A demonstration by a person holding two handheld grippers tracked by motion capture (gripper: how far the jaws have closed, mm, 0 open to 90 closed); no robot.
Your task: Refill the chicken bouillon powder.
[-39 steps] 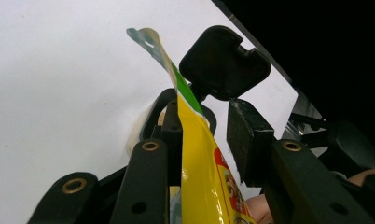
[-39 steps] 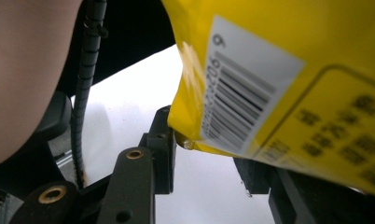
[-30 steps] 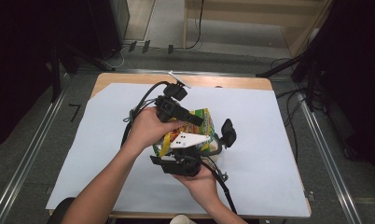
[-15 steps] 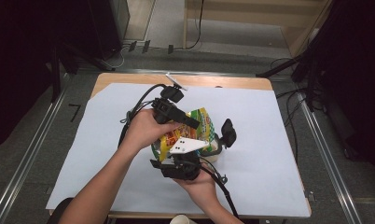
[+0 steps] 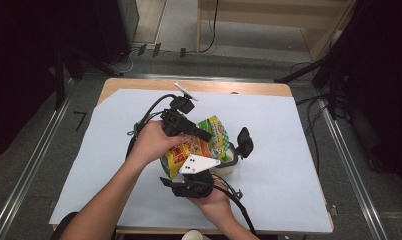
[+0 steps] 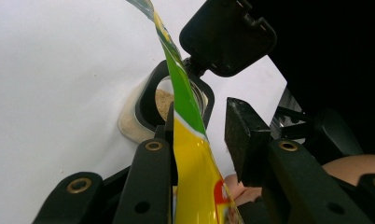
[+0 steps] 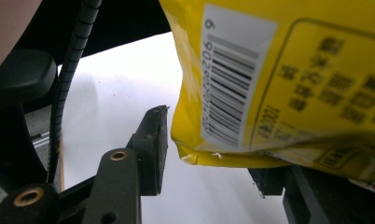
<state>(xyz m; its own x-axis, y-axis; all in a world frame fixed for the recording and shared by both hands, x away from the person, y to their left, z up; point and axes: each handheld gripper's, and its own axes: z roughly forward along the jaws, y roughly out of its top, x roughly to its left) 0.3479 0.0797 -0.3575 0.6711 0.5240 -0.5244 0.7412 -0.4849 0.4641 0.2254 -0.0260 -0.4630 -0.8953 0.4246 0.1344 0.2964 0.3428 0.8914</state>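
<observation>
Right claw: released. Its jaws have just been opening. The bag hangs between them, and the pad I can see stands clear of its bottom corner. The other jaw is hidden behind the bag.

Left claw: also not clamped. The bag runs edge-on between the jaws, lying against one pad, with a visible gap to the other.

Bag: yellow body, green top end, glossy film, creased. Barcode and print are on the back. It sits mid-bench, tilted, with the green end over the tub mouth.

Tub: pale, with a black rim, standing on the bench at 4 o'clock from the bag in the high view. Beige fill is already inside. Flip lid is swung open, at 1 o'clock from the tub.

Progress, my read: mid-pour. Some contents are in the tub, and I can't tell whether anything is flowing now. I can't see how much remains in the bag, though the lower end looks slack.

Left to do: re-grip, empty the bag, set it aside, shut the lid.
</observation>
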